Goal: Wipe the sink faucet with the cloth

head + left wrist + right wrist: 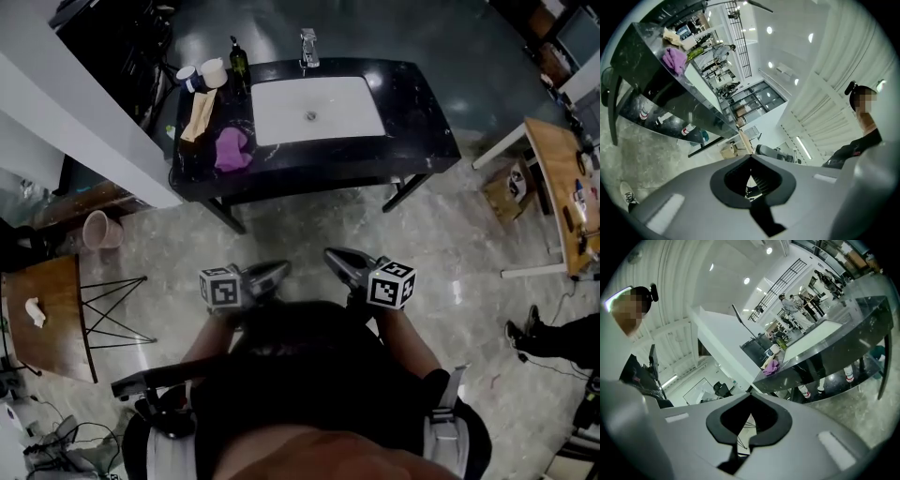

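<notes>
Pale stone floor (450, 272) surrounds the black bench (422, 122). On it the purple cloth (232, 148) lies left of the sink (361, 103), faucet (308, 45) behind. Well apart, the left tool (279, 270) and right tool (336, 258) are closed and empty.

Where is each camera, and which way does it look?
Head view: on the person's head, looking steeply down at the floor and black counter with sink, faucet and purple cloth; arms, left gripper, right gripper show.
Left gripper view: on the left gripper, looking along its shut jaws; counter tilted at upper left.
Right gripper view: on the right gripper, along its shut jaws; counter at right.
Shared: purple cloth on the counter, in all three.
</notes>
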Tool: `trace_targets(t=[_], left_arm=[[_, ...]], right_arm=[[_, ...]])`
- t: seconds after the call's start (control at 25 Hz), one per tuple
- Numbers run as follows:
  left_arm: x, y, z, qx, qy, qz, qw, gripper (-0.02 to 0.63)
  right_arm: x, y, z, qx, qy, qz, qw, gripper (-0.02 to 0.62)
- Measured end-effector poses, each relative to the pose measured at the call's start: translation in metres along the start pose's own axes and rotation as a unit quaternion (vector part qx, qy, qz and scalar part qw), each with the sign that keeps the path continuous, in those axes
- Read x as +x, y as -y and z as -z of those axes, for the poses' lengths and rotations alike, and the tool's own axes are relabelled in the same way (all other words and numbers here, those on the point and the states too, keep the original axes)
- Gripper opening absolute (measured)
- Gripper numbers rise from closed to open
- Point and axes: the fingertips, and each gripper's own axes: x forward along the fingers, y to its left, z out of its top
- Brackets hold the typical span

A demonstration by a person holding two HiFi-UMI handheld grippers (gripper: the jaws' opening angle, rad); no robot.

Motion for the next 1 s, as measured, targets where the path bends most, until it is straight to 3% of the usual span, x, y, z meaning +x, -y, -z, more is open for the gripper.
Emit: trace_targets(t=[0.4,1.0], left_arm=[[0.004,0.016,0.059,-0.017,0.032,-0.035,0.9988,0.000],[0.013,0.028,0.072,-0.010,0.014,-0.028,0.9995,0.000]], right_arm=[[-0.043,0.000,0.032,0.016,-0.012,-0.032,0.999,0.011],[-0.060,-0.005,0.047,0.026,-0.003,-0.034,0.999,0.011]])
